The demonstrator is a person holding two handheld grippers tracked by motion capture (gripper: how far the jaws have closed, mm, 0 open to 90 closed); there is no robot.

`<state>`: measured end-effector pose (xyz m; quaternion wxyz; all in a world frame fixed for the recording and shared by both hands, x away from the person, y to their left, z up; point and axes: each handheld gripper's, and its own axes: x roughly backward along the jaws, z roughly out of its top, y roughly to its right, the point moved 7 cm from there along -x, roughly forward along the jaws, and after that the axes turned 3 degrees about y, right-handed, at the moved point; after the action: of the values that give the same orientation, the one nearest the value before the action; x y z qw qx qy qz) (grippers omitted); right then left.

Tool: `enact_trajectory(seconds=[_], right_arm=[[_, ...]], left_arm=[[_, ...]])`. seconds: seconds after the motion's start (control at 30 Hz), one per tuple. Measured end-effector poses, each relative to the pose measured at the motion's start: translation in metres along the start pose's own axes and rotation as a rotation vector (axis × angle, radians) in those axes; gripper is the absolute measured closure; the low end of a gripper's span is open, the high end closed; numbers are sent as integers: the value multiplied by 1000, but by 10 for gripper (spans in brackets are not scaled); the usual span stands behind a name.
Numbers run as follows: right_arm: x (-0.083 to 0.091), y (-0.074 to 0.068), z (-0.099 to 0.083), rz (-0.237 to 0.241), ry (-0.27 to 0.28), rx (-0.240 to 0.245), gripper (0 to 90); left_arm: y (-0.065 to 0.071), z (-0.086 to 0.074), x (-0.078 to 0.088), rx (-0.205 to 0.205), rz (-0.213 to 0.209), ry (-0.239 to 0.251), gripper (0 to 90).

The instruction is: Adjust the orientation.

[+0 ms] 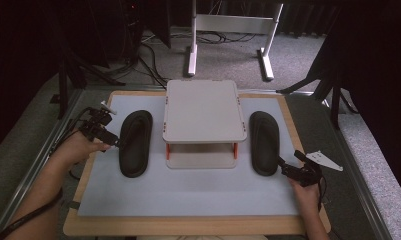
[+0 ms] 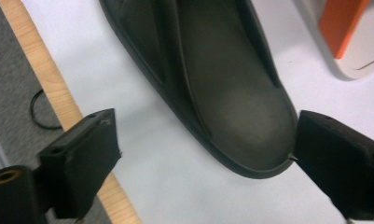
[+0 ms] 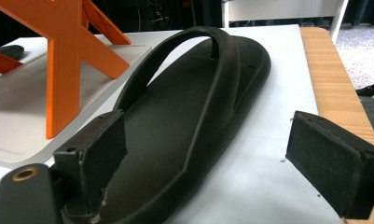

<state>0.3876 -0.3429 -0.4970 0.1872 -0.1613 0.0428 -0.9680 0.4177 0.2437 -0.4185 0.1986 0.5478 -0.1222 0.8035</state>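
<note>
From the high view, a grey mat (image 1: 188, 192) covered a wooden board, and in the middle stood a small two-tier rack (image 1: 204, 111) with orange posts. A dark sandal lay on each side of it: the left sandal (image 1: 135, 143) and the right sandal (image 1: 264, 143), both flat on the mat, well apart from each other. The left gripper (image 1: 114, 142) sat right at the left sandal's outer edge, and the right gripper (image 1: 283, 165) was down by the near end of the right sandal.

In the left gripper view, the jaws were spread wide, nothing clamped, with the rounded end of the left sandal (image 2: 231, 98) between them and its rim just touching the right-hand jaw.

In the right gripper view, that gripper was released too, jaws apart, the right sandal (image 3: 184, 121) with its arched strap stretching away between them, and the rack's orange brace (image 3: 68, 51) just beside it.
</note>
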Motion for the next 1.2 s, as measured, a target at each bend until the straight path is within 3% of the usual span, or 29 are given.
enact_trajectory(seconds=[0.2,0.27,0.43,0.57,0.63,0.9,1.07,1.17,1.2], right_arm=[[-1,-1,0,7,-5,-2,128],[-1,-1,0,9,-5,-2,127],[0,-1,0,9,-5,3,126],[0,-1,0,8,-2,3,126],[0,-1,0,10,-3,3,127],[-2,-2,-1,11,-14,9,127],[-2,-2,-2,13,-20,11,128],[-3,-3,-2,11,-21,14,128],[-3,-2,-2,7,-21,17,128]], left_arm=[[-9,17,-11,48,32,-68,119],[-9,23,-15,66,8,-62,121],[-11,33,-24,83,12,-72,132],[-15,36,-29,105,-10,-69,145],[-19,37,-36,137,-25,-64,150],[-23,41,-52,178,-61,-53,248],[-24,46,-63,187,-63,-57,376],[-25,46,-65,186,-60,-59,393],[-26,48,-72,212,-44,-64,402]])
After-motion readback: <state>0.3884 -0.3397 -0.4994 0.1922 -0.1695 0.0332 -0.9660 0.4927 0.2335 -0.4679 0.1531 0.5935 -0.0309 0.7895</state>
